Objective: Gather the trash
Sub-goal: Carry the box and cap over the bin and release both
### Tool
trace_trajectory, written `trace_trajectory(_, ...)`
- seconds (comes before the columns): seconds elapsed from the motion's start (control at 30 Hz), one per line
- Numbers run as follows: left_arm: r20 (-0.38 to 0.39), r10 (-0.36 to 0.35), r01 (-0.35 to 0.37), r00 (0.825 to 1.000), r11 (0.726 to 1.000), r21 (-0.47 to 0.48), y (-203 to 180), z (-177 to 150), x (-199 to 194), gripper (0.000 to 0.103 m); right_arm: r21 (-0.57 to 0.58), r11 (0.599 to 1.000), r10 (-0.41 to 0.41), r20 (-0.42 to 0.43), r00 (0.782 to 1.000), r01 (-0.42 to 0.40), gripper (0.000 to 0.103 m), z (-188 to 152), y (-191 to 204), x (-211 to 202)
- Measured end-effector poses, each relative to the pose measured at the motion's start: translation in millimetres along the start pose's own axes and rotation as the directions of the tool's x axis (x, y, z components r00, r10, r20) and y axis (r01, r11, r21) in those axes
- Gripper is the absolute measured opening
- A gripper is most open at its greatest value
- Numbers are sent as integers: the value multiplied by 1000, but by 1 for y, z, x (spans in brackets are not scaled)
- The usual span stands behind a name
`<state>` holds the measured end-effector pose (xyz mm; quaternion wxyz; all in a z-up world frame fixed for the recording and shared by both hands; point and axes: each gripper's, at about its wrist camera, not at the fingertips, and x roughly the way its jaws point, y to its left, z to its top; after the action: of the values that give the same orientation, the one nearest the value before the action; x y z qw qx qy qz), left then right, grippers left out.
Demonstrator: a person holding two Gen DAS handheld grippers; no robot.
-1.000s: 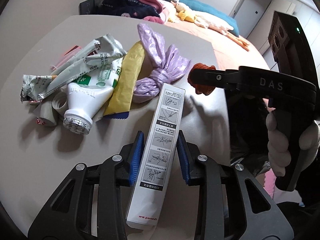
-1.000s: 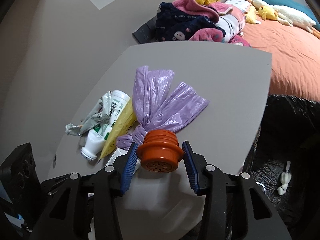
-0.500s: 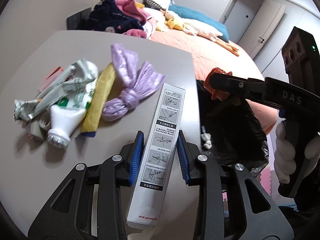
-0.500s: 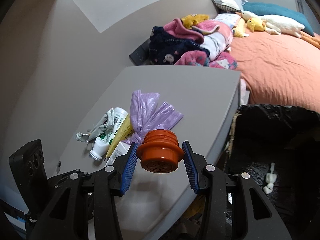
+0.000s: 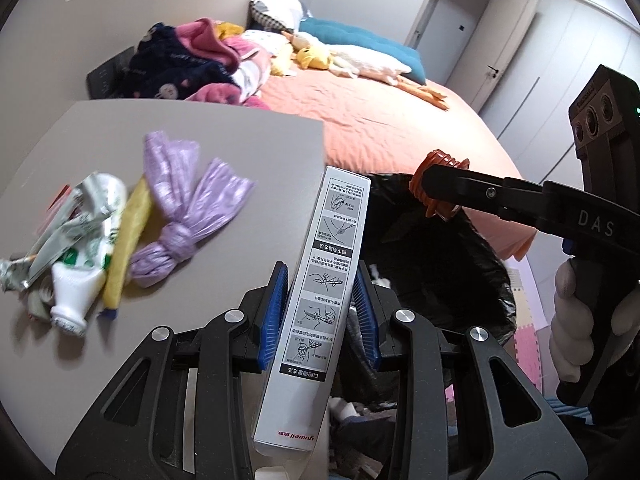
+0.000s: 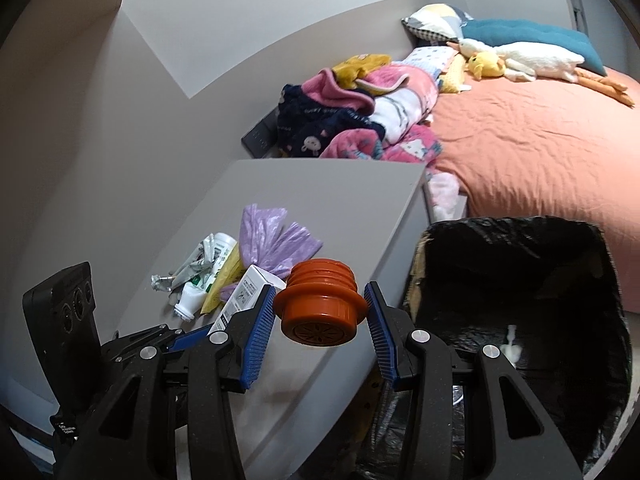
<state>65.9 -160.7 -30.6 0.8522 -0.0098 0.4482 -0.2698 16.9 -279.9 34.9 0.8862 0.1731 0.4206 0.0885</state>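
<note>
Left gripper (image 5: 320,312) clamping white box (image 5: 320,280), right gripper (image 6: 318,320) clamping orange cap (image 6: 320,306); both beside black trash bin (image 6: 520,232), near table (image 6: 340,200) edge

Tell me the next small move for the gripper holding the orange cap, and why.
Probably carry the right gripper a little further right, over the black-lined bin, then open. It is shut on the orange cap, which in the right wrist view sits above the table edge, left of the bin's open mouth.

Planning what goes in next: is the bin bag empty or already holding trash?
Holding some: a small white scrap lies inside the black bin bag; much of its interior is too dark to judge.
</note>
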Motion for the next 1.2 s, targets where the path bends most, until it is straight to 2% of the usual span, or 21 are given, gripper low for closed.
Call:
trace_trajectory(0.67,-35,-97,100,995,988,118,-72,32,33,33,100,992,-89,81,993,81,47,-9,-66,-59)
trace_trajectory(1.1,-91,-168,182,982,969,167,-114,42,64,34,181,976,-145,118,982,123,47,-19,-112,-95)
trace_trajectory(1.13,-99,-164,179,981,970,166,-117,43,66,43,193,973,-153,122,981,128,48,-21,-116,-99)
trace_trajectory(1.17,-106,-145,161,984,973,165,-120,43,69,66,199,971,-162,126,979,135,52,-23,-118,-103)
trace_trajectory(1.2,-107,-126,142,986,976,166,-121,43,71,76,203,968,-177,131,975,149,57,-25,-120,-106)
